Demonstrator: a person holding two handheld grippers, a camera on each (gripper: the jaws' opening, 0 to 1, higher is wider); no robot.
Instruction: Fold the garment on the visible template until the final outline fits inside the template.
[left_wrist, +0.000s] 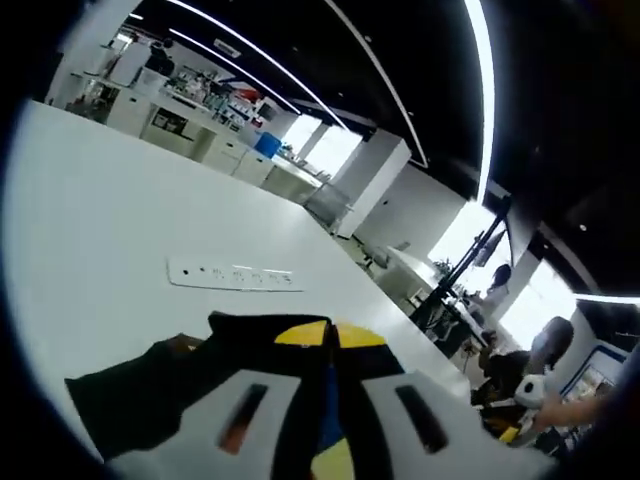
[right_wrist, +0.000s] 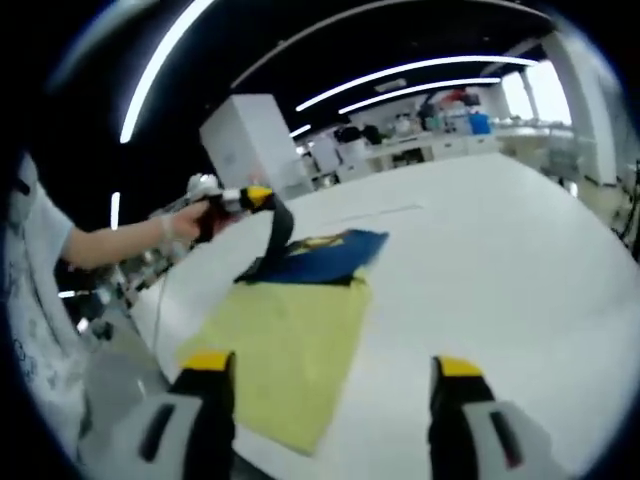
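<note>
Right gripper view: right gripper (right_wrist: 327, 375) low in frame, jaws wide apart, nothing between them, yellow tips over near edge of yellow template (right_wrist: 285, 355). Template flat on white table (right_wrist: 500, 260). Dark blue garment (right_wrist: 320, 258) lying across far end of template, partly on it, partly on bare table beyond. One dark edge of garment lifted upright off the table and pinched in left gripper (right_wrist: 262, 200), held in a hand (right_wrist: 190, 222) coming in from the left. Sleeve (right_wrist: 35, 240) of person at left margin.

Left gripper view: left gripper (left_wrist: 331, 335) jaws drawn together, clamped on garment (left_wrist: 150, 385), black cloth bunched around the yellow tips and spreading down to the left over table (left_wrist: 110, 200). White power strip (left_wrist: 235, 274) flat on table just beyond garment, apart from it. Patch of yellow below jaws, nature not determinable. Seated people (left_wrist: 545, 350) in background at right, well apart from table.
</note>
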